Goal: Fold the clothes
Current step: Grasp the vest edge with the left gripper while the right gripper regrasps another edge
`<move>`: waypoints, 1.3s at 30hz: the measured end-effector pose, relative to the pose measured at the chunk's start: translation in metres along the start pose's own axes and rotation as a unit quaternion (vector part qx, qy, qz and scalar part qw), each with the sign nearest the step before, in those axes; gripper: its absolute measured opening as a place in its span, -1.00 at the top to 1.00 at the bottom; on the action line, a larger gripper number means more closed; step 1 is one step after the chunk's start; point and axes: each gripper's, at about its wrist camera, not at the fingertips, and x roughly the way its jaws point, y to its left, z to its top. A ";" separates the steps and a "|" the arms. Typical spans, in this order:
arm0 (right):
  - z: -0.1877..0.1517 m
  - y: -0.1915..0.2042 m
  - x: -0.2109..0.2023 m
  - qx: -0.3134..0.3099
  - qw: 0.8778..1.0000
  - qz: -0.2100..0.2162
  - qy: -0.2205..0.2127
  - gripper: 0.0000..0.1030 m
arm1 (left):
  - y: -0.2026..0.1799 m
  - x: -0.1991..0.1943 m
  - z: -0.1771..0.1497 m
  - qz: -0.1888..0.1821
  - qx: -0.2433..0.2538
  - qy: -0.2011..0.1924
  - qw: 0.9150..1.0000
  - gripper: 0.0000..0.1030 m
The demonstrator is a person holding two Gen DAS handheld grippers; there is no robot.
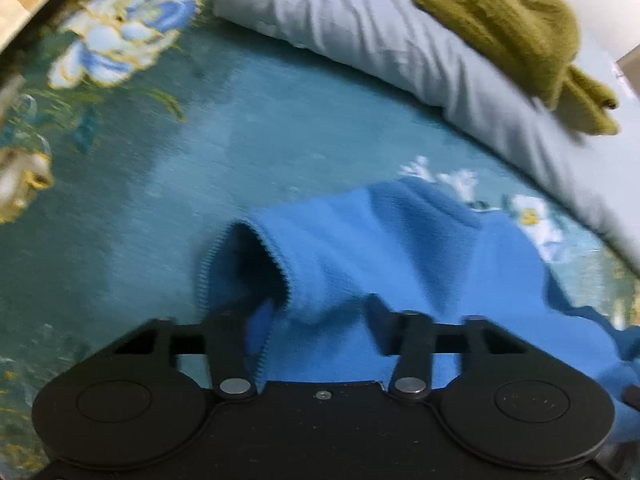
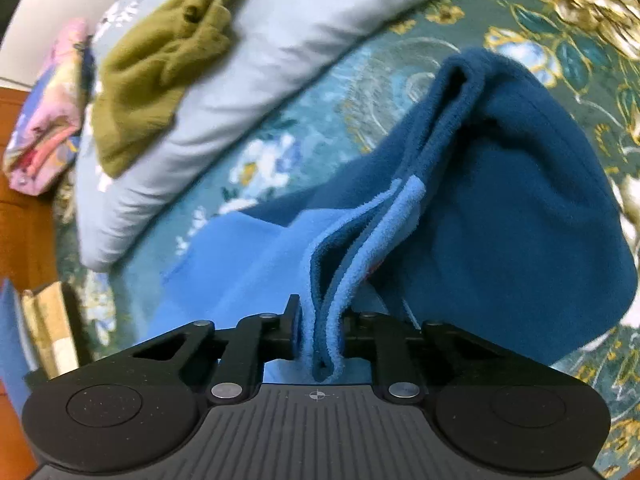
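Observation:
A blue fleece garment [image 1: 400,240] lies on the teal floral bedspread [image 1: 180,160]. Its open cuff [image 1: 240,264] faces my left gripper [image 1: 308,316], whose jaws pinch a thick bunch of the fleece just behind that cuff. In the right wrist view the garment [image 2: 500,200] rises in a dark blue mound, with lighter blue edges running down into my right gripper [image 2: 322,332]. That gripper is shut on several layered edges of the fleece.
A pale folded quilt [image 1: 360,32] lies across the far side of the bed with a crumpled olive-green sweater [image 1: 500,24] on it; the same sweater [image 2: 160,72] shows in the right wrist view. A pink floral bundle [image 2: 48,112] sits at the far left.

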 end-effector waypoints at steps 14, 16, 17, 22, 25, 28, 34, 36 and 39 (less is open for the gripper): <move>0.153 0.041 -0.010 -0.020 0.991 0.069 -0.109 0.76 | -0.036 -0.044 0.095 -0.118 0.000 -0.126 0.985 0.96; 0.176 0.039 0.000 -0.004 0.992 0.057 -0.114 0.75 | -0.040 -0.049 0.098 -0.113 0.008 -0.133 0.985 0.93; 0.186 0.037 0.007 0.010 0.992 0.050 -0.115 0.76 | -0.040 -0.050 0.095 -0.107 0.016 -0.131 0.985 0.90; 0.205 0.025 0.036 0.043 0.994 0.014 -0.101 0.74 | -0.033 -0.046 0.066 -0.071 0.062 -0.104 0.990 0.53; 0.198 0.022 0.035 0.037 0.995 0.025 -0.093 0.68 | -0.022 -0.043 0.038 -0.057 0.087 -0.079 0.991 0.30; 0.187 0.023 0.021 -0.005 0.995 0.024 -0.096 0.34 | -0.013 -0.038 0.016 -0.043 0.104 -0.057 0.992 0.14; 0.142 0.022 -0.014 -0.039 0.990 0.012 -0.132 0.01 | 0.007 -0.021 -0.016 0.005 0.108 -0.023 0.994 0.01; 0.121 0.020 -0.011 -0.036 0.993 0.013 -0.112 -0.01 | 0.017 -0.014 -0.023 0.013 0.088 -0.018 0.996 0.01; 0.084 0.020 0.019 -0.037 0.998 0.026 -0.034 -0.02 | 0.022 -0.003 -0.028 0.017 0.081 -0.009 0.997 0.01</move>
